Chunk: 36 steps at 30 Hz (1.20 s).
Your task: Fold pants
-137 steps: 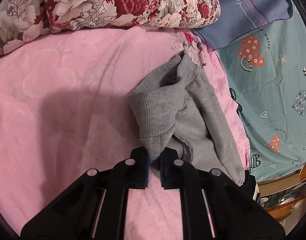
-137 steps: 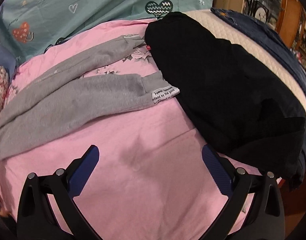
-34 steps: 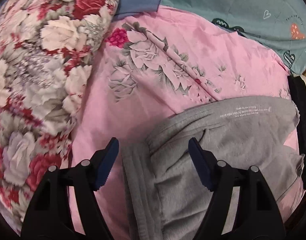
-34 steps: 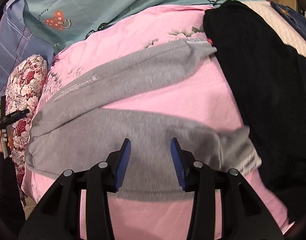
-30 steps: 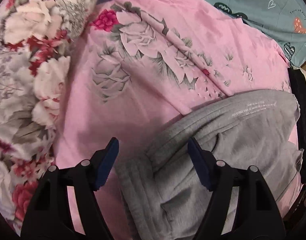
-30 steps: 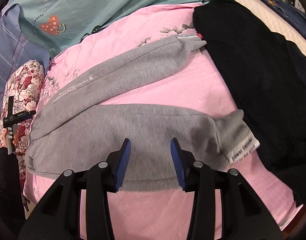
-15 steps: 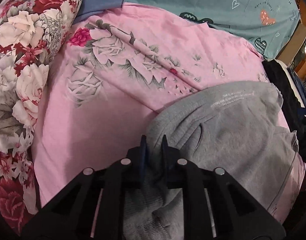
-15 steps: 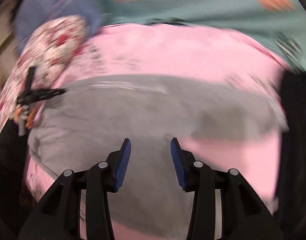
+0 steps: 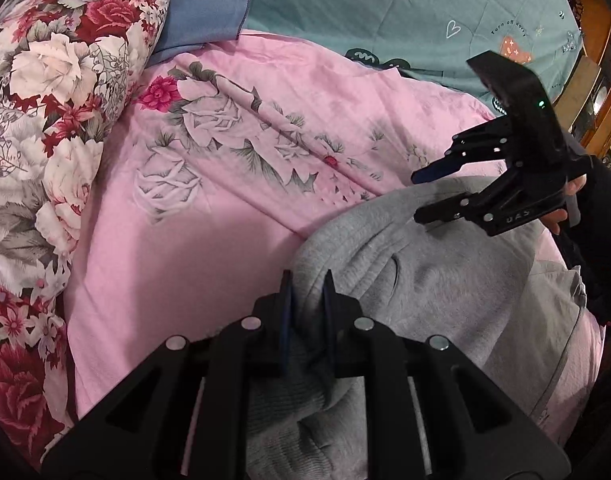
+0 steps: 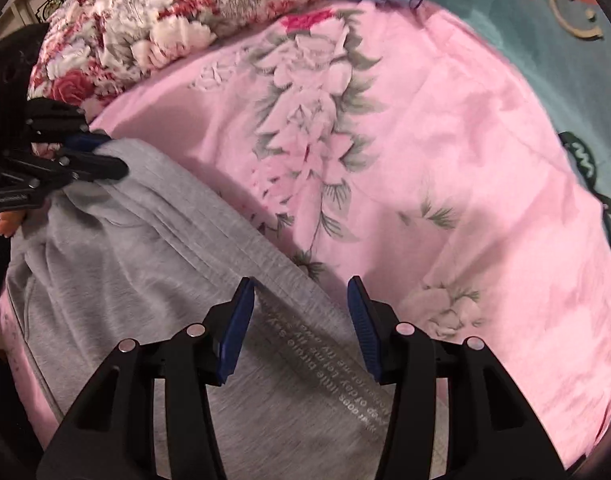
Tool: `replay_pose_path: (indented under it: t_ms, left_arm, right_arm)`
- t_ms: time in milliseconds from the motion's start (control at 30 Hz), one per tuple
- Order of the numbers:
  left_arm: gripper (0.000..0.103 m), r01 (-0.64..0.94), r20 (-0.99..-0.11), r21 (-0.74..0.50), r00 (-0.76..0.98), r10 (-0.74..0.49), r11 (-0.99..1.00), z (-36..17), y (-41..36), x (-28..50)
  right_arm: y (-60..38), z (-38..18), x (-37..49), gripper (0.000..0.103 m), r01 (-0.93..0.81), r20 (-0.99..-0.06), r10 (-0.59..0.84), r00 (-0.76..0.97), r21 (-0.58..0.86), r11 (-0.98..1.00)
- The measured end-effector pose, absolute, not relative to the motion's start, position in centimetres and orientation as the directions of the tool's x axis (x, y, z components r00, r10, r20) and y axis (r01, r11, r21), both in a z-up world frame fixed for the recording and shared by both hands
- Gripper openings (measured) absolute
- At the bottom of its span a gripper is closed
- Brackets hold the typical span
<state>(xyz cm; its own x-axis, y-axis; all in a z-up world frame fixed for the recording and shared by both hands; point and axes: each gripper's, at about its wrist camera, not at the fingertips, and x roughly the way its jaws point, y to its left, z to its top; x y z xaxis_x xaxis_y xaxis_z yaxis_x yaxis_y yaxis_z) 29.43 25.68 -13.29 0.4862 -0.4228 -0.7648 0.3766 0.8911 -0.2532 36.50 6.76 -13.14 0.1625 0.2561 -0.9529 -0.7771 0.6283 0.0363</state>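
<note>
A: Bedding first. Pink floral bedspread, smooth, lightly creased, carries everything. Rose-print quilt roll along its far-left edge; teal cartoon-print sheet past the far edge. All cut off by the round lens border.

B: The garment?

A: Grey pants, soft fleece knit, ribbed waistband. They lie on the bedspread's near-right part. In the right wrist view the long axis runs diagonally, waistband upper left, a leg with white printed lettering heading lower right. Lettering blurred, unreadable. Cuffs out of frame.

B: Grippers?

A: Left gripper: blue pads pressed nearly together, pinching a fold of the waistband. Right gripper: fingers part spread and just been widening, straddling the lettered leg's edge, pads not pressing it.

B: Anything else?

A: A hand, partly hidden behind the right gripper's body.
</note>
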Motion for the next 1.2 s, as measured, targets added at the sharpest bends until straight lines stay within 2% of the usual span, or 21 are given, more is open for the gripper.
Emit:
replay_pose_path:
  t_ms: [33, 100, 200, 400, 500, 567, 700, 900, 1033, 1200]
  left_arm:
    - [0.013, 0.373, -0.769, -0.251, 0.484, -0.418, 0.893, -13.4, 25.7, 29.6]
    - [0.013, 0.358, -0.776, -0.251, 0.482, -0.408, 0.899, -13.6, 25.7, 29.7]
    - [0.014, 0.317, -0.78, -0.244, 0.498, -0.379, 0.917, -13.5, 25.8, 30.4]
    - [0.014, 0.219, -0.782, -0.23, 0.538, -0.314, 0.948, -12.9, 26.4, 34.1]
    - [0.014, 0.182, -0.81, -0.259, 0.494, -0.315, 0.949, -14.8, 26.9, 36.0]
    - [0.014, 0.179, -0.818, -0.227, 0.498, -0.288, 0.957, -15.6, 26.5, 36.2]
    - [0.014, 0.172, -0.813, -0.245, 0.501, -0.299, 0.954, -14.2, 26.6, 35.5]
    - [0.014, 0.223, -0.759, -0.236, 0.566, -0.323, 0.946, -9.2, 26.9, 30.6]
    - [0.014, 0.278, -0.716, -0.21, 0.61, -0.341, 0.937, -6.1, 26.4, 24.1]
    - [0.013, 0.312, -0.704, -0.218, 0.606, -0.37, 0.925, -5.6, 26.0, 15.5]
  right_arm:
    - [6.7, -13.6, 36.6, 0.046, -0.778, -0.956, 0.252, 0.152, 0.041, 0.627]
    - [6.6, -14.2, 35.9, 0.016, -0.795, -0.956, 0.244, 0.164, 0.019, 0.606]
    - [6.2, -13.4, 35.6, 0.01, -0.801, -0.939, 0.271, 0.211, -0.007, 0.599]
    - [6.9, -10.7, 38.5, 0.01, -0.74, -0.887, 0.298, 0.354, -0.07, 0.669]
    - [7.8, -12.4, 40.4, 0.01, -0.724, -0.904, 0.273, 0.329, -0.056, 0.687]
    - [8.4, -13.9, 40.5, 0.01, -0.722, -0.914, 0.255, 0.316, -0.057, 0.689]
    - [8.0, -13.6, 40.1, 0.01, -0.704, -0.907, 0.266, 0.326, -0.045, 0.709]
    - [6.8, -8.0, 34.8, 0.009, -0.716, -0.866, 0.307, 0.395, -0.081, 0.693]
    - [5.9, -4.1, 28.5, 0.009, -0.719, -0.845, 0.33, 0.422, -0.091, 0.689]
    - [5.1, -2.4, 18.5, 0.008, -0.752, -0.83, 0.377, 0.412, -0.075, 0.655]
